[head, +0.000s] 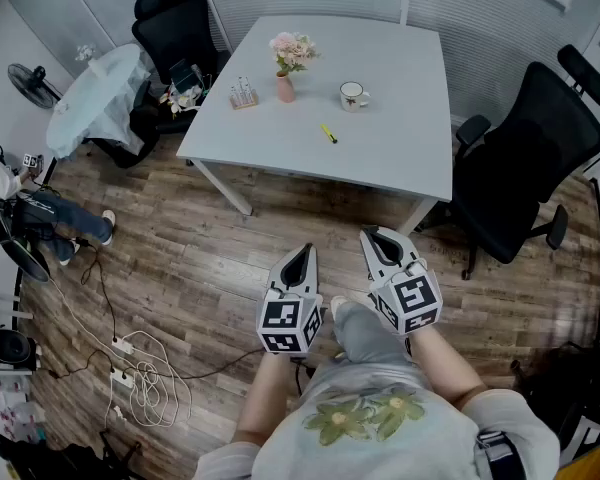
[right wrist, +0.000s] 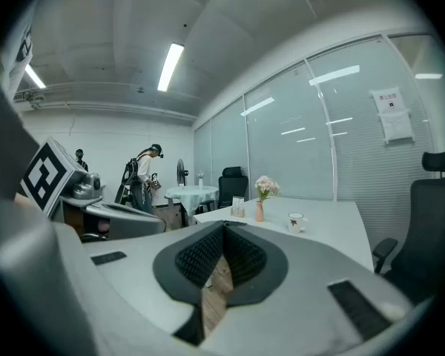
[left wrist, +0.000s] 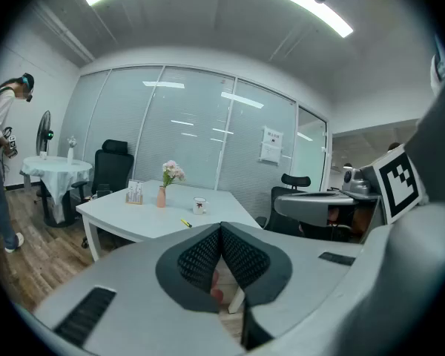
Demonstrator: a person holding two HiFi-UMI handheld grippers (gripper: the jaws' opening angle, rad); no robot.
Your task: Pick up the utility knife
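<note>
"Why are both held in at the waist?"

"Waiting to start, I'd guess. The left gripper (head: 304,250) and right gripper (head: 373,234) are both closed, nothing in them. The yellow utility knife (head: 328,133) lies on the white table (head: 410,158), well ahead, with wood floor (head: 200,258) between."

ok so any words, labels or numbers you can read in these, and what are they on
No text can be read anywhere.
Paper notice on the glass wall: print too small to read.
Mug: a small red mark, too blurred to read.
Marker cubes: black-and-white square patterns, no letters.
</note>
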